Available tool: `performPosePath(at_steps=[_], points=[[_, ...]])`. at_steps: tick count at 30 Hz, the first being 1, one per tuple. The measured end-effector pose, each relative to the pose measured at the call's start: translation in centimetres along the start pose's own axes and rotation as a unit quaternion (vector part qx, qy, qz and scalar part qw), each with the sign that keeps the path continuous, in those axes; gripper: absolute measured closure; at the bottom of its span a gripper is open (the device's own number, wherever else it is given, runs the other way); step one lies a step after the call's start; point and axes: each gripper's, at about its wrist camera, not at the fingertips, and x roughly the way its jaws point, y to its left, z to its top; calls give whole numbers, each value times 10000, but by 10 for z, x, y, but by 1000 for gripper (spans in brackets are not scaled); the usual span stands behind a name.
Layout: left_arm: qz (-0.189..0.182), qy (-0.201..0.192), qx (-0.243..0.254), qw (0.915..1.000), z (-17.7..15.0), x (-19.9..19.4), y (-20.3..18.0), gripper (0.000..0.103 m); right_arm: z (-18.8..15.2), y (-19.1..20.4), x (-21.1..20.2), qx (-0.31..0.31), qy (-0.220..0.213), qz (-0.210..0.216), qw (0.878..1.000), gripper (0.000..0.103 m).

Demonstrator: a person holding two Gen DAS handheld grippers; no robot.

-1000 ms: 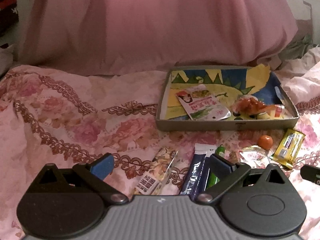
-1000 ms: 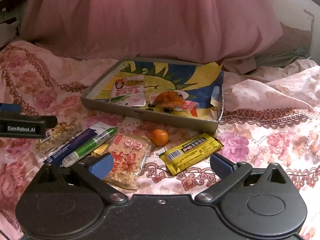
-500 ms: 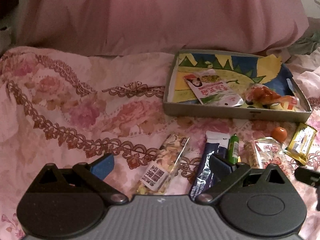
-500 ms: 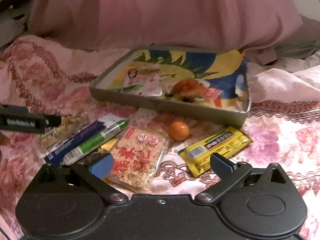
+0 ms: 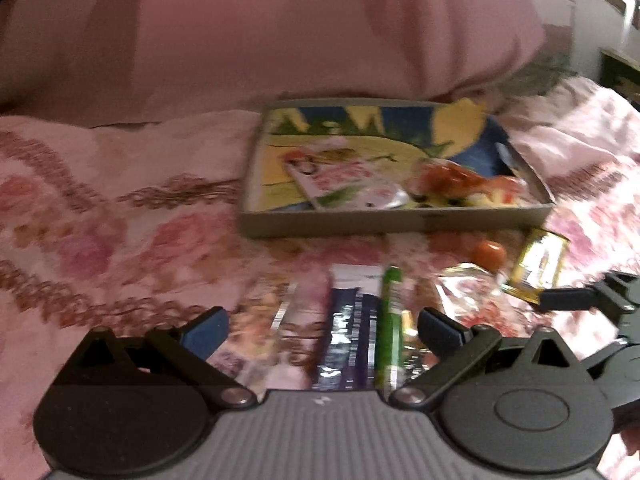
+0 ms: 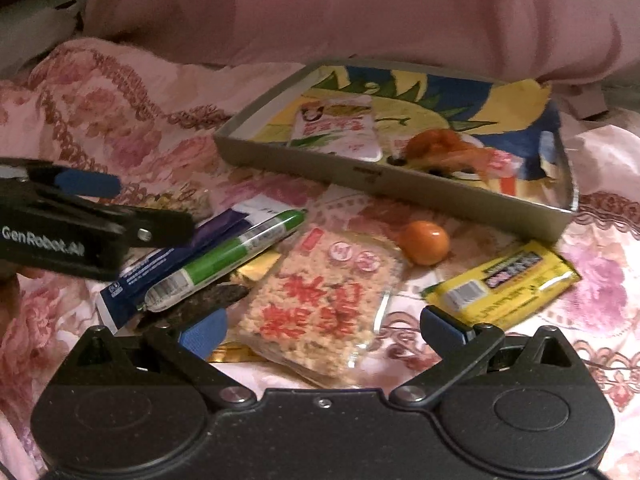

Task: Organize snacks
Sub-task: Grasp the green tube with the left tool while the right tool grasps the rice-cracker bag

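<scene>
On the pink floral bedspread [image 6: 600,292], a grey tray [image 6: 304,168] with a yellow-and-blue picture on its floor sits at 12 o'clock from both grippers, in front of a large pink pillow [image 6: 360,8]. Tray contents: a white-and-pink sachet [image 6: 340,128] at its 9 o'clock side, an orange wrapped snack [image 6: 448,148] toward 3 o'clock. Loose snacks lie on the spread just near of the tray. Right wrist view: rice-cracker pack [image 6: 320,304] between the fingers of the right gripper [image 6: 324,324], fingers spread wide, nothing held; small orange ball [image 6: 425,241] at 1 o'clock of the pack, near the tray wall but apart from it; yellow bar [image 6: 504,284] at 3 o'clock; green tube [image 6: 228,256] lying across a dark blue sachet [image 6: 168,264] at 10 o'clock. Left gripper [image 6: 100,216] enters from 9 o'clock, above a nut bar [image 6: 176,200] that is partly hidden. Left wrist view is motion-blurred: left gripper fingers are spread apart, empty, with the nut bar, blue sachet and green tube below the gap; right gripper visible at 3 o'clock edge. Whether either gripper touches a packet, cannot tell.
</scene>
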Motion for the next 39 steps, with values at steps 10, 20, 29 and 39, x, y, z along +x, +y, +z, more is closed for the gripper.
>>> performPosePath(at_steps=[10,20,29,39], points=[[-407,128,-179,9989,-5,13,1,14,-3,11,9,-90,137,-520,9985,2],[-611,177,473,9969,-10,17,-21,42,-3,-8,0,363,304,-696,9964,10],[-788,351,701,9938,-9,35,-24,72,1,-9,3,30,420,-730,9964,9],[-798,318,1126,9899,-11,34,-33,79,6,-11,9,-368,391,-574,9969,8]])
